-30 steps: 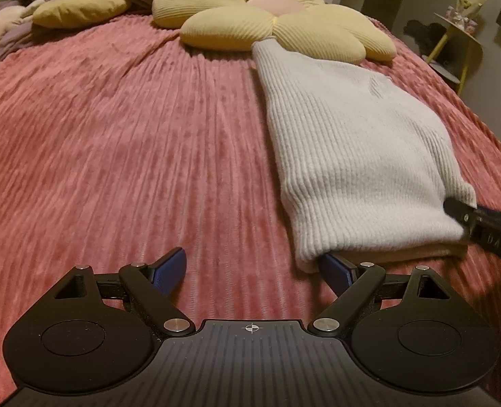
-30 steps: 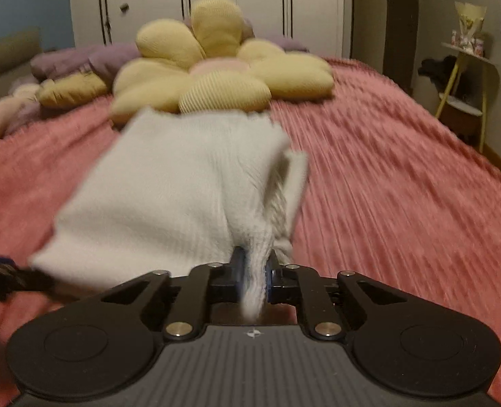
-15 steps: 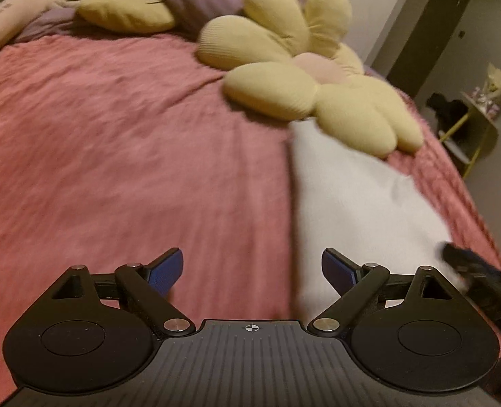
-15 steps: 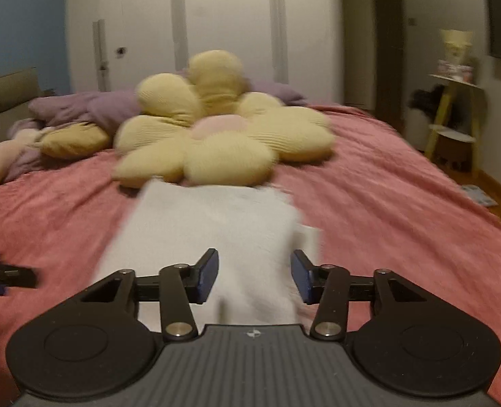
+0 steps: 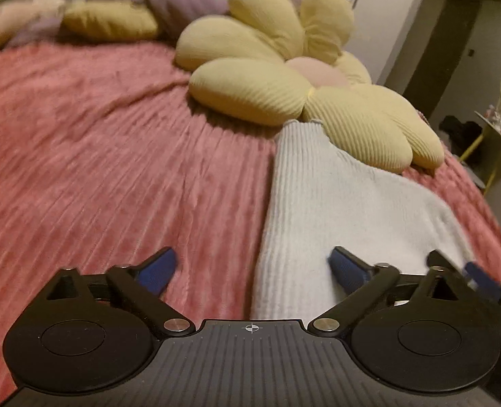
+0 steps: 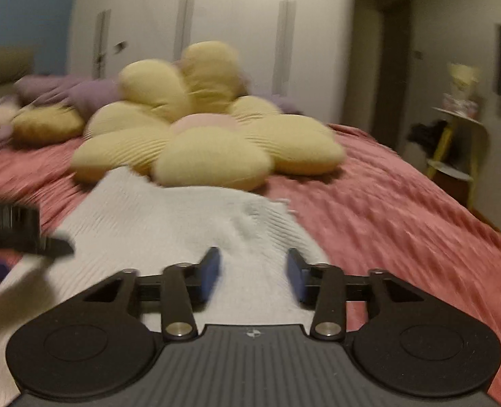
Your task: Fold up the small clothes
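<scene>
A white ribbed knit garment (image 5: 335, 203) lies folded flat on the pink bedspread (image 5: 97, 169), its far end touching the yellow flower cushion (image 5: 284, 78). My left gripper (image 5: 252, 268) is open and empty above the garment's near left edge. My right gripper (image 6: 253, 269) is open and empty above the garment's (image 6: 169, 217) near right part. The right gripper's blue tip shows at the right edge of the left wrist view (image 5: 481, 278). The left gripper shows blurred at the left of the right wrist view (image 6: 19, 234).
The flower cushion (image 6: 203, 142) sits behind the garment. Purple and yellow pillows (image 5: 121, 17) lie at the bed's head. A yellow side table (image 6: 457, 142) stands off the bed's right side, with a white wardrobe (image 6: 216, 34) behind.
My right gripper has opened and let go of the garment, which now lies flat. Both grippers have tilted up and shifted over its near end.
</scene>
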`<action>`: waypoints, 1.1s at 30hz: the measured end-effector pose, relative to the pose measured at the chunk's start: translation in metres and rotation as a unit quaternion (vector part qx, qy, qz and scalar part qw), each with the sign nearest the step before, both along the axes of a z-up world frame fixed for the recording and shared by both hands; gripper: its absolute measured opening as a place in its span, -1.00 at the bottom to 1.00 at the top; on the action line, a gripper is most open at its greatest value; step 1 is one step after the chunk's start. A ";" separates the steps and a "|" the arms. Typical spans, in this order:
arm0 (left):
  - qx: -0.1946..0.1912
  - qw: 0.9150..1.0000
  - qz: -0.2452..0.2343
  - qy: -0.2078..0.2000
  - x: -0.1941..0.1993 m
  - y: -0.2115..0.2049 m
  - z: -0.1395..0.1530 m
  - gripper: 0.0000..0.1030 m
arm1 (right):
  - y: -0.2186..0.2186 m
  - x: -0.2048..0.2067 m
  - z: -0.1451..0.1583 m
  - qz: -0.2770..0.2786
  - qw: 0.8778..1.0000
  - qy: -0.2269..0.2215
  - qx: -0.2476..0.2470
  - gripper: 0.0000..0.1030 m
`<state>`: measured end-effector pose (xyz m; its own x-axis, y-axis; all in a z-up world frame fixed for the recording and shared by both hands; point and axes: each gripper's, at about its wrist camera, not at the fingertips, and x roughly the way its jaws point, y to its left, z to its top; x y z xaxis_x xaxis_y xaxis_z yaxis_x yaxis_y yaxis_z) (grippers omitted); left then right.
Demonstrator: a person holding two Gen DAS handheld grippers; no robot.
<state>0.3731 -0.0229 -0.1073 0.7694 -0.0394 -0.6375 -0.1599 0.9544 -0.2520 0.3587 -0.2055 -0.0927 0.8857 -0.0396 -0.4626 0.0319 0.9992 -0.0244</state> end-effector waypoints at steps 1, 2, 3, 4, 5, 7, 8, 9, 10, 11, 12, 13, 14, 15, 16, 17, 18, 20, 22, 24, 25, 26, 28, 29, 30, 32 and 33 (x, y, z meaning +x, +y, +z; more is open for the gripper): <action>0.010 1.000 -0.002 -0.007 -0.001 -0.001 -0.003 1.00 | -0.002 0.001 -0.002 -0.003 1.000 0.001 0.007 0.06; 0.017 1.000 -0.003 -0.011 -0.001 -0.002 -0.005 1.00 | -0.003 0.000 -0.004 -0.002 1.000 0.000 0.007 0.07; 0.020 1.000 -0.002 -0.012 0.000 -0.003 -0.006 1.00 | -0.001 0.000 -0.005 -0.001 1.000 -0.001 0.003 0.08; 0.027 1.000 0.000 -0.012 0.002 -0.004 -0.007 1.00 | 0.000 0.002 -0.007 -0.001 1.000 0.001 -0.001 0.10; 0.035 0.999 0.000 -0.013 0.004 -0.006 -0.008 1.00 | -0.001 0.005 -0.008 0.000 1.000 0.004 -0.002 0.13; 0.043 0.999 -0.002 -0.012 0.006 -0.007 -0.009 1.00 | -0.002 0.010 -0.008 0.003 1.000 0.011 0.001 0.16; 0.043 0.999 -0.006 -0.011 0.008 -0.006 -0.009 1.00 | -0.003 0.011 -0.007 0.008 1.000 0.015 0.005 0.21; 0.041 0.999 -0.013 -0.008 0.009 -0.004 -0.008 1.00 | -0.005 0.012 -0.007 0.014 1.000 0.017 0.013 0.21; 0.038 0.999 -0.022 -0.006 0.008 0.000 -0.006 1.00 | -0.010 0.013 -0.005 0.021 0.999 0.019 0.030 0.25; 0.035 0.999 -0.034 -0.003 0.006 0.004 -0.003 1.00 | -0.016 0.012 -0.003 0.029 0.998 0.021 0.053 0.28; 0.033 0.999 -0.040 0.003 0.004 0.008 0.000 1.00 | -0.022 0.010 0.000 0.036 0.996 0.026 0.073 0.32; 0.025 0.999 -0.044 0.013 0.000 0.012 0.004 1.00 | -0.025 0.006 0.004 0.041 0.995 0.032 0.083 0.40; 0.011 0.998 -0.050 0.023 -0.004 0.017 0.008 1.00 | -0.027 -0.004 0.008 0.041 0.995 0.039 0.080 0.51; -0.005 0.998 -0.057 0.038 -0.010 0.021 0.011 1.00 | -0.027 -0.014 0.010 0.034 0.996 0.046 0.069 0.61; -0.018 0.997 -0.061 0.050 -0.017 0.024 0.014 1.00 | -0.029 -0.028 0.011 0.025 0.997 0.052 0.061 0.77; -0.035 0.995 -0.070 0.054 -0.028 0.026 0.015 1.00 | -0.034 -0.044 0.011 0.024 0.996 0.049 0.073 0.77; -0.038 0.994 -0.083 0.052 -0.037 0.026 0.015 1.00 | -0.038 -0.059 0.011 0.022 0.995 0.051 0.089 0.77; 0.003 0.993 -0.110 0.043 -0.055 0.017 0.014 1.00 | -0.046 -0.085 0.009 0.011 0.991 0.064 0.113 0.77; 0.026 0.992 -0.113 0.040 -0.062 0.011 0.010 1.00 | -0.048 -0.098 0.004 0.004 0.989 0.091 0.114 0.76; 0.020 0.993 -0.108 0.055 -0.057 0.012 0.009 1.00 | -0.046 -0.103 -0.002 0.006 0.990 0.099 0.100 0.75; 0.024 0.992 -0.110 0.061 -0.053 0.011 0.010 1.00 | -0.044 -0.101 -0.002 0.006 0.990 0.103 0.093 0.75; 0.031 0.991 -0.114 0.068 -0.052 0.011 0.012 1.00 | -0.041 -0.097 0.001 0.005 0.990 0.114 0.084 0.75; 0.023 0.989 -0.114 0.087 -0.052 0.013 0.021 1.00 | -0.039 -0.092 0.007 0.007 0.989 0.128 0.078 0.73; 0.005 0.988 -0.118 0.096 -0.055 0.017 0.024 1.00 | -0.041 -0.095 0.012 0.012 0.988 0.125 0.086 0.64; -0.017 0.987 -0.124 0.101 -0.058 0.023 0.026 1.00 | -0.043 -0.098 0.016 0.018 0.988 0.120 0.099 0.61; -0.049 0.984 -0.131 0.112 -0.063 0.032 0.025 1.00 | -0.052 -0.103 0.021 0.026 0.984 0.112 0.135 0.60; -0.064 0.983 -0.132 0.113 -0.063 0.036 0.024 1.00 | -0.057 -0.102 0.022 0.032 0.981 0.113 0.156 0.58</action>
